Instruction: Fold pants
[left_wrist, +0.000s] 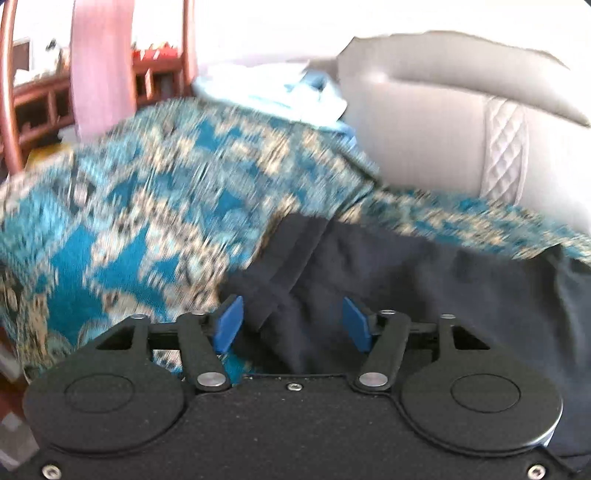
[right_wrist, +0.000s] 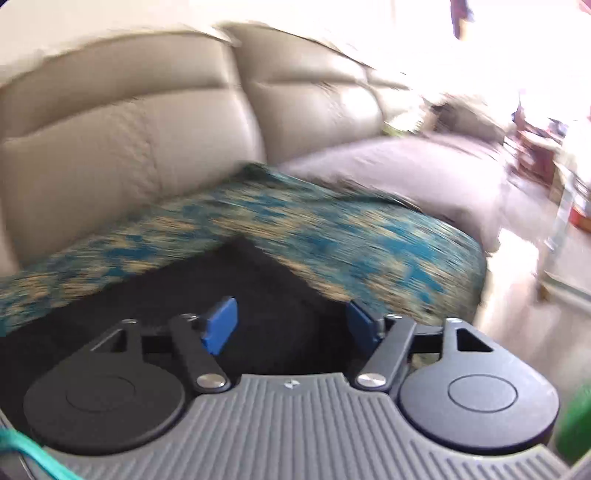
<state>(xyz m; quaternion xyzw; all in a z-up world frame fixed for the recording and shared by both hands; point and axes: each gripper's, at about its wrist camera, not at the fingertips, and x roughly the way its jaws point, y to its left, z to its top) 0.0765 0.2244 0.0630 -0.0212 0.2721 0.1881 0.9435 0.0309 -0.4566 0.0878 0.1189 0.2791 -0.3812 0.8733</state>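
Through the left wrist camera, my left gripper (left_wrist: 291, 325) stands open, its flat blue pads (left_wrist: 229, 323) apart and pressing nothing, with a banded edge of the dark navy pants (left_wrist: 406, 280) lying loose between them. The soft matte pants rest on a teal-and-gold patterned woven cover (left_wrist: 155, 192) (blurred), before a beige leather sofa back (left_wrist: 424, 122) with a quilted diamond panel. No writing is legible.

Through the right wrist camera, my right gripper (right_wrist: 291, 325) is also open and empty over the pants' corner (right_wrist: 258, 280). The cover (right_wrist: 369, 229) drapes the seat; a grey cushion (right_wrist: 406, 166) lies beyond.
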